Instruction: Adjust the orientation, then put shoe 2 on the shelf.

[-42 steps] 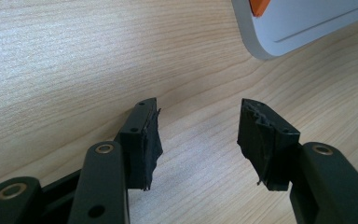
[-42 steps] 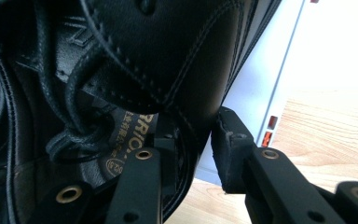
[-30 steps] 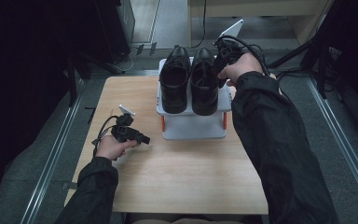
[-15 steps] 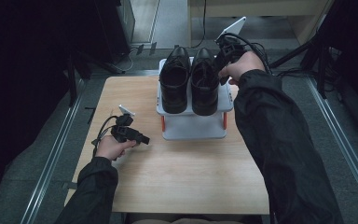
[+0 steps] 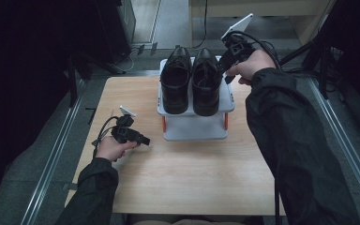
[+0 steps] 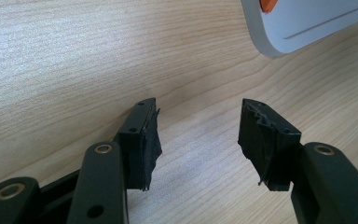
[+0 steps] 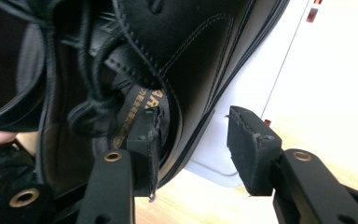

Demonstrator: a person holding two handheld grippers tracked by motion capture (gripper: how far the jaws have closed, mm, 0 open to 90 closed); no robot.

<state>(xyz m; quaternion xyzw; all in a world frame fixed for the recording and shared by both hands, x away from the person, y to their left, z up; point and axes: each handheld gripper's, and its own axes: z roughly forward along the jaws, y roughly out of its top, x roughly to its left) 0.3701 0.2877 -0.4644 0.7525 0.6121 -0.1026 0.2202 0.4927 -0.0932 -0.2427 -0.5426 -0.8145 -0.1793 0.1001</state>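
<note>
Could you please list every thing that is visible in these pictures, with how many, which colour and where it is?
shoes: two, black leather, side by side on top of the rack.
rack: one, white with orange posts, at the far middle of the table.
table: one, light wood, in front of the person.
left hand-held gripper: one, black, low over the table left of the rack, jaws open with nothing between them.
right hand-held gripper: one, black, at the right shoe's heel opening; jaws have just been opening and now straddle the shoe's side wall, one jaw inside, without pressing it.
sleeves: two, dark, coming in from the bottom.
</note>
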